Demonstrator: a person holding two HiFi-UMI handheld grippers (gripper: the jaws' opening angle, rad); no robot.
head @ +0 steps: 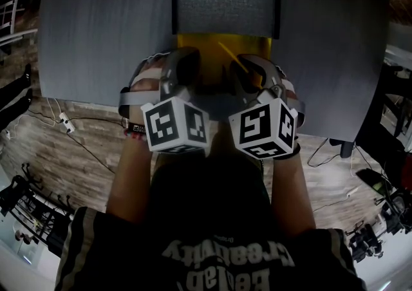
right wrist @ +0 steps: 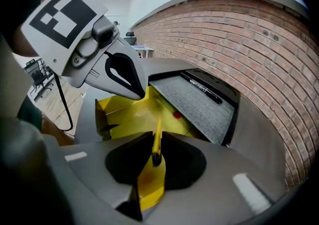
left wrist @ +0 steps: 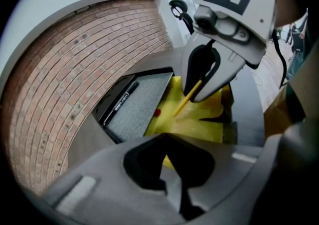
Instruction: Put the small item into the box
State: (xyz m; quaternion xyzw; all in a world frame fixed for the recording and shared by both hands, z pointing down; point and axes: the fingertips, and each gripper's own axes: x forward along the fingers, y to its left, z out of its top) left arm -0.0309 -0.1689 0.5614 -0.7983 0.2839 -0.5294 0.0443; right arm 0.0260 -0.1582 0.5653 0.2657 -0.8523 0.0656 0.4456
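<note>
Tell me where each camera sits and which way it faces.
Head view: on the person's head, looking steeply down at the table and open box; shows forearms, shirt, left gripper and right gripper.
Left gripper view: on the left gripper, facing across the box toward a brick wall; shows its own jaws.
Right gripper view: on the right gripper, facing the box from the opposite side; shows its own jaws, a pencil between them.
Shared: both gripper views show the lid, the pen and the other gripper.
</note>
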